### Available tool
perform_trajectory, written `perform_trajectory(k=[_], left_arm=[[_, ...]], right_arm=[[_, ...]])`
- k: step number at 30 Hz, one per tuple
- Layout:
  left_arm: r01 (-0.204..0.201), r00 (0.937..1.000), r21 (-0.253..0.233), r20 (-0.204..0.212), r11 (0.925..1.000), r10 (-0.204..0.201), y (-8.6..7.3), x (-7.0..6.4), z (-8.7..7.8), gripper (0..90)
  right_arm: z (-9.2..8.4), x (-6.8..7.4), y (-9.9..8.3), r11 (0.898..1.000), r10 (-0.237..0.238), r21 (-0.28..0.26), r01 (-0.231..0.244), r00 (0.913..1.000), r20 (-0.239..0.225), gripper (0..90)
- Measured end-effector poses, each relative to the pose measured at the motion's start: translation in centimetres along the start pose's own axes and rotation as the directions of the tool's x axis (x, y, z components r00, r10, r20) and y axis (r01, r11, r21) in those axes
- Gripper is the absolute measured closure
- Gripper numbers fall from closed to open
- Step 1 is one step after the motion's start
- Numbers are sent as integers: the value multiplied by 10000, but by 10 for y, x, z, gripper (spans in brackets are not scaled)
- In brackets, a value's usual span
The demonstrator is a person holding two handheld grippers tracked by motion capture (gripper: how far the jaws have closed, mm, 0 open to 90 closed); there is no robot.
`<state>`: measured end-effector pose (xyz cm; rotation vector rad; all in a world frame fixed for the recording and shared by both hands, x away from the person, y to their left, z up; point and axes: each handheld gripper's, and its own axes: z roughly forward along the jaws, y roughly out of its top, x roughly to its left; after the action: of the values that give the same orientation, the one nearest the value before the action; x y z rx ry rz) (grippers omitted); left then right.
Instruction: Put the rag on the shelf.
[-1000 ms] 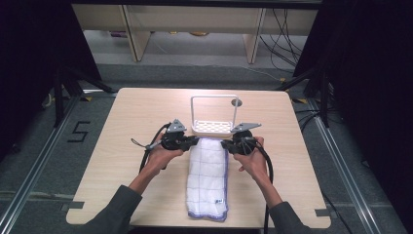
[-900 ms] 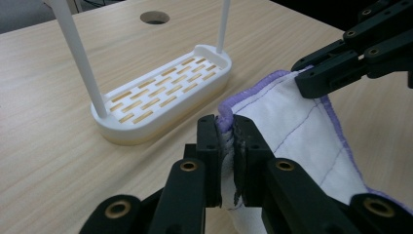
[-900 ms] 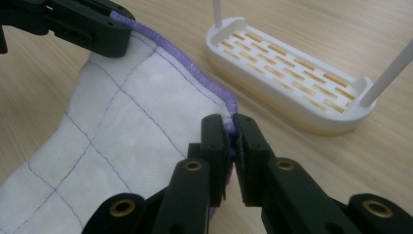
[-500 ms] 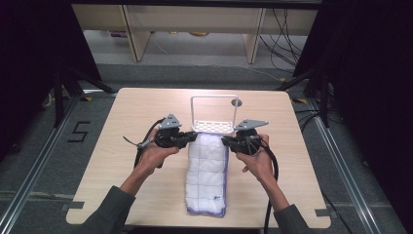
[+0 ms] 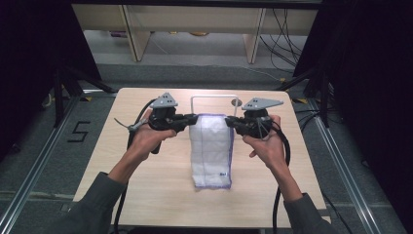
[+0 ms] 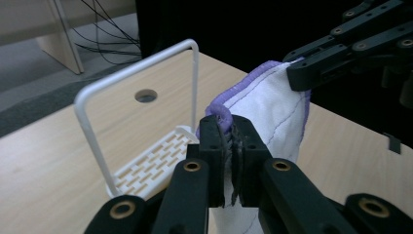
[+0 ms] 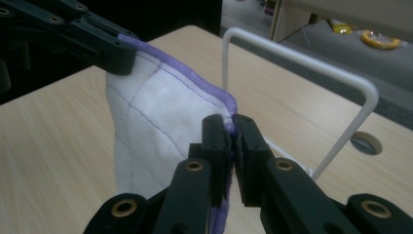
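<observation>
A: Background? Wooden bench [image 5: 160, 195], light top, round hole [image 5: 237, 102] near the far edge.

B: White wire rack [image 6: 146, 161] stands upright at the far middle, slotted base flat on the bench.

A: Floor [image 5: 58, 151] is grey, "5" marking [image 5: 79, 131] on the left. Cables [image 5: 287, 29] trail at the back right.

B: Pale shelf legs [image 5: 132, 34] behind, a yellow round thing [image 7: 381, 39] on the floor there. Dark curtains either side.

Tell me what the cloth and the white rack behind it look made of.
Cloth: soft woven or quilted fabric, white with purple stitched edging; it drapes and folds. Rack: probably matte white plastic base with slots; its hoop may be coated wire.
</observation>
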<state>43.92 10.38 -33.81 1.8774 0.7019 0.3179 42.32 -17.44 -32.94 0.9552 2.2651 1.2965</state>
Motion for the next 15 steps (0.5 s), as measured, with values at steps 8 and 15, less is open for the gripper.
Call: perform_trajectory(k=[8,15], left_arm=[[16,9990,-147,-453,9999,-23,37,13,3,842],[62,9967,-149,-805,9999,-74,60,26,8,842]], right_arm=[[1,-14,24,9994,152,-320,-145,9997,205,845],[6,-29,49,9987,327,-415,-312,9989,341,845]])
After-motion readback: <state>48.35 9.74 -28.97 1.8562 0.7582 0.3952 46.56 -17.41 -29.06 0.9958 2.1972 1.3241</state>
